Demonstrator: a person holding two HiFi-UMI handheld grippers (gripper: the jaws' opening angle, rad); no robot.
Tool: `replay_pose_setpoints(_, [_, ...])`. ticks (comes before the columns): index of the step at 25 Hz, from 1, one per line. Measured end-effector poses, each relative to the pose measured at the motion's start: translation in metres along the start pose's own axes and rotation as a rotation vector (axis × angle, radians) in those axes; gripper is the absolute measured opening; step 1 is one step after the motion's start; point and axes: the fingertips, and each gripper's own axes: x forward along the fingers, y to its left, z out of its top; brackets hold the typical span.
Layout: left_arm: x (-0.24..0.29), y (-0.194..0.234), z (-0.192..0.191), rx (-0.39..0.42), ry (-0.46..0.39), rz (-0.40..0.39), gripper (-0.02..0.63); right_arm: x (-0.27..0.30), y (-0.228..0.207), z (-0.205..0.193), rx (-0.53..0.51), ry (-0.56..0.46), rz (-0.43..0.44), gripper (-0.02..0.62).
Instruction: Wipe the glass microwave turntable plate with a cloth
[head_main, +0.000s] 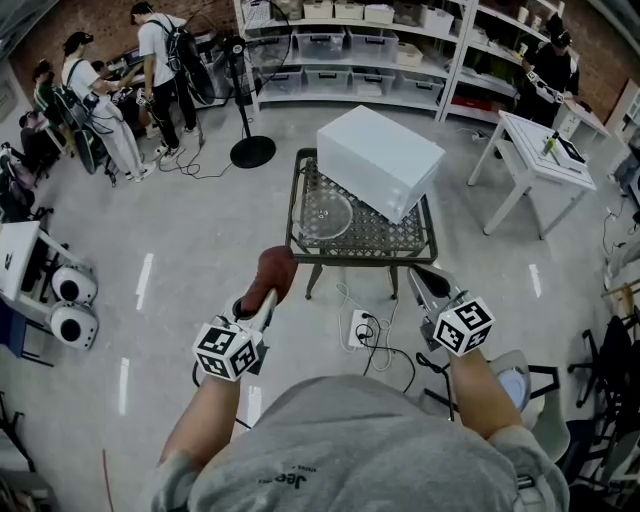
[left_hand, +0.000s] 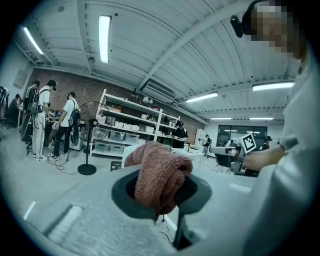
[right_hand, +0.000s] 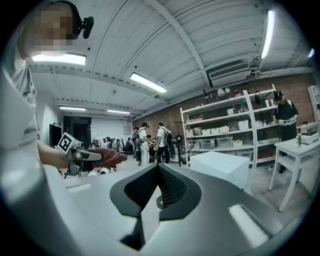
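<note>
Left gripper (left_hand: 161, 196) is shown clamped on a reddish-brown cloth (left_hand: 159, 172); right gripper (right_hand: 157, 192) is shown with jaws together, nothing between them. Glass turntable plate (head_main: 327, 214) is seen well ahead of both, laid on the mesh table (head_main: 352, 250) beside the white microwave (head_main: 380, 160).

Head camera looks steeply down — both claw cameras face level across the room, sharing the shelves (left_hand: 125, 125).
</note>
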Motion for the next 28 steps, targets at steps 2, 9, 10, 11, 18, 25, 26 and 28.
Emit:
replay_pose_setpoints(2, [0.002,-0.004,0.000,0.001,0.001,0.005,0.058,-0.004,0.000,0.001,-0.003,-0.010,0.011,0.009])
replay_pose_setpoints(9, [0.021,-0.037,0.007,0.005,-0.007,0.038,0.058,-0.033,-0.031,0.010,-0.009,-0.026,0.031,0.009])
replay_pose_setpoints(10, [0.024,-0.043,0.008,0.004,-0.008,0.046,0.058,-0.040,-0.038,0.010,-0.010,-0.026,0.030,0.009])
replay_pose_setpoints(11, [0.027,-0.049,0.009,0.004,-0.011,0.053,0.058,-0.046,-0.045,0.010,-0.011,-0.026,0.030,0.009])
replay_pose_setpoints(18, [0.047,-0.079,0.002,-0.012,-0.021,0.098,0.058,-0.071,-0.088,-0.001,-0.006,-0.020,0.041,0.009])
replay_pose_setpoints(25, [0.064,-0.028,-0.006,-0.038,0.003,0.104,0.058,-0.014,-0.092,-0.009,0.003,0.003,0.052,0.009])
replay_pose_setpoints(26, [0.069,-0.013,-0.007,-0.045,0.004,0.098,0.058,0.000,-0.092,-0.008,0.001,0.004,0.048,0.009])
replay_pose_setpoints(28, [0.085,0.019,-0.007,-0.053,0.005,0.073,0.058,0.032,-0.092,-0.006,-0.007,0.003,0.035,0.009])
